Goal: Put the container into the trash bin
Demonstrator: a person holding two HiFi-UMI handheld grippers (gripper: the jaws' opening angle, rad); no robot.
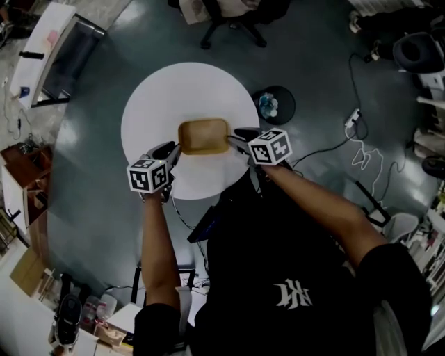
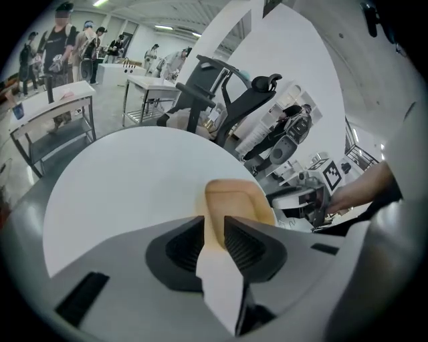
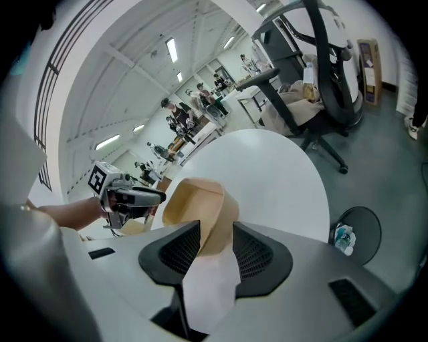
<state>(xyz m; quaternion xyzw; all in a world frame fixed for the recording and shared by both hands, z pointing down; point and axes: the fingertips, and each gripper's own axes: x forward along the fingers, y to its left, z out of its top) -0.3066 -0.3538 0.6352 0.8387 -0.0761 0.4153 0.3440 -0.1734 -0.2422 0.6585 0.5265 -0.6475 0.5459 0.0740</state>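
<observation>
A shallow tan container [image 1: 204,136] lies in the middle of the round white table [image 1: 156,104]. My left gripper [image 1: 174,148] is at its left end and my right gripper [image 1: 238,136] at its right end. In the left gripper view the container's near rim [image 2: 234,199] sits between the open jaws of the left gripper [image 2: 214,230]. The right gripper [image 3: 216,234] is open too, astride the container's curved end wall [image 3: 195,200]. The dark round trash bin [image 1: 274,105] stands on the floor just right of the table, with some rubbish inside.
A black office chair [image 1: 229,21] stands beyond the table's far edge. White cables and a power strip [image 1: 358,139] trail over the floor to the right. Desks and shelving [image 1: 49,62] line the left side. People stand far off in the room.
</observation>
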